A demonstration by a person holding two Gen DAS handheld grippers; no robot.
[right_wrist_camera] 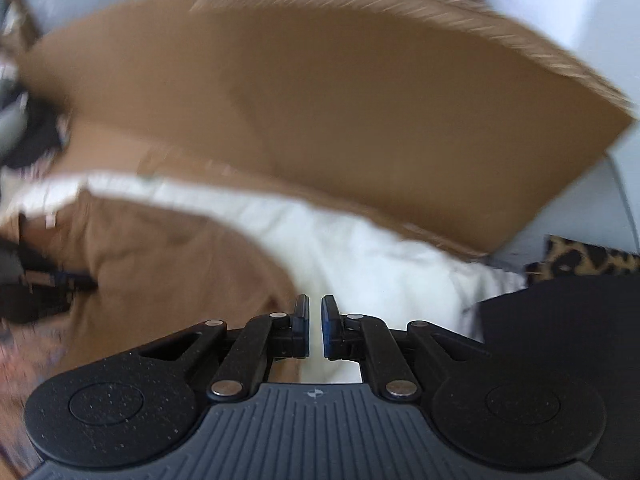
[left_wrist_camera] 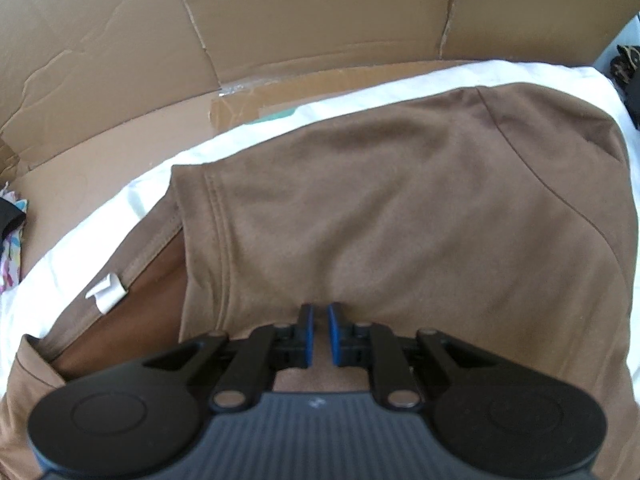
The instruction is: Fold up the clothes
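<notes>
A shirt (left_wrist_camera: 400, 208) lies folded on a sheet (left_wrist_camera: 72, 264), which is spread over flattened cardboard (left_wrist_camera: 280, 24) that reaches out behind it. The left tool (left_wrist_camera: 319, 322) sits on the shirt's near edge. In the right wrist view, the right tool (right_wrist_camera: 315, 322) hangs over the sheet (right_wrist_camera: 360, 264), with the shirt (right_wrist_camera: 160, 272) to its left.

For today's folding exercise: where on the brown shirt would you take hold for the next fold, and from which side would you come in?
Grip the hemmed sleeve edge of the brown shirt, coming from the left in the left wrist view. There the stitched edge lies free over the white sheet, so a finger could probably slide under it, whereas the middle is flat cloth. The left gripper is already shut close over the shirt.
</notes>
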